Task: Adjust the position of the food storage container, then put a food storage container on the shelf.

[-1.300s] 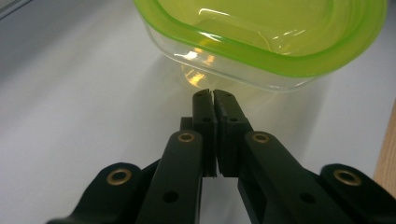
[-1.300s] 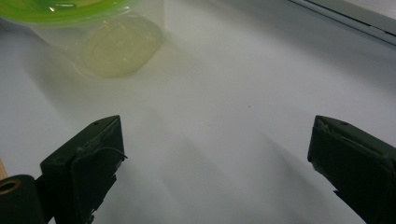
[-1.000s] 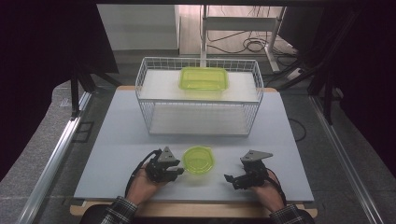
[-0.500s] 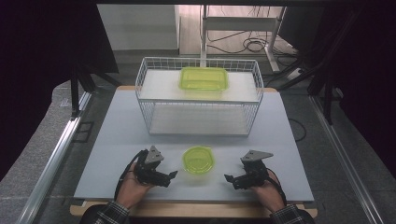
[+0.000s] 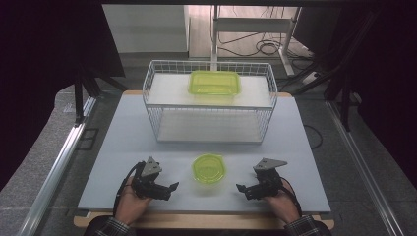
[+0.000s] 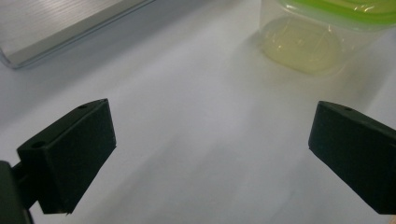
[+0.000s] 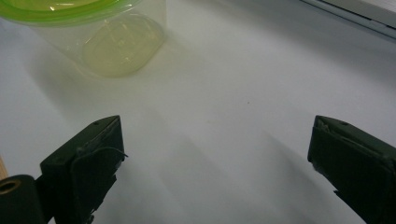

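Small round tub (image 5: 209, 168) with green lid stands on counter (image 5: 123, 147) between both grippers, touching neither

Left gripper (image 5: 164, 189): fingers have just been opening, now spread wide, nothing between them; tub base just beyond right finger in left gripper view

Right gripper (image 5: 244, 189): fingers wide apart, empty

Risk: tub looks light, one-sided push could slide or tip it; thin wall may buckle under hard squeeze

Room: free counter left and right; wire basket (image 5: 210, 105) with flat green container (image 5: 214, 82) well behind; front counter edge near hands
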The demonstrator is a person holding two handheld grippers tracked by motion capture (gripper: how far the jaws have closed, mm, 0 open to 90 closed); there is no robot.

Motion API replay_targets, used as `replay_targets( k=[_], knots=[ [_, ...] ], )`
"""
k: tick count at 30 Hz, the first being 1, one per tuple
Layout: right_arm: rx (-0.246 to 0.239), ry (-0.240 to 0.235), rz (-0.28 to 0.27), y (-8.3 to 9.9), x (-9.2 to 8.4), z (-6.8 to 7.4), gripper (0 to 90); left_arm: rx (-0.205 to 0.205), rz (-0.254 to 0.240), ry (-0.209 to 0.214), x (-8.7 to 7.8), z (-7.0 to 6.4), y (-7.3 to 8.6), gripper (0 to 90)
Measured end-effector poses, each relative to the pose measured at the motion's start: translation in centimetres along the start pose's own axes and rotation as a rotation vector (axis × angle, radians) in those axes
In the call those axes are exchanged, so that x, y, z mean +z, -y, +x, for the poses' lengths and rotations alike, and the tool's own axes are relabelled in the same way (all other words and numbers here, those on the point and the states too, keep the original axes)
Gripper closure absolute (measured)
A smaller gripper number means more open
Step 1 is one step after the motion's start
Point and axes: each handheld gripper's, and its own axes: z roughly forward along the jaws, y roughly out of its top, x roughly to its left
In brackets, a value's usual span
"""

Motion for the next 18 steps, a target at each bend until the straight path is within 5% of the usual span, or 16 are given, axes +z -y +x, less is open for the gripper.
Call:
replay_targets(
  k=[13, 18],
  knots=[
    [0.075, 0.002, -0.022, -0.5, -0.2, -0.4, 1.9, 0.036, 0.032, -0.025, 0.1, -0.3, 0.4, 0.5],
    [0.111, -0.047, -0.022, -1.4, -0.3, -0.3, 1.8, 0.044, 0.035, -0.028, 0.1, -0.3, 0.5, 0.3]
  ],
)
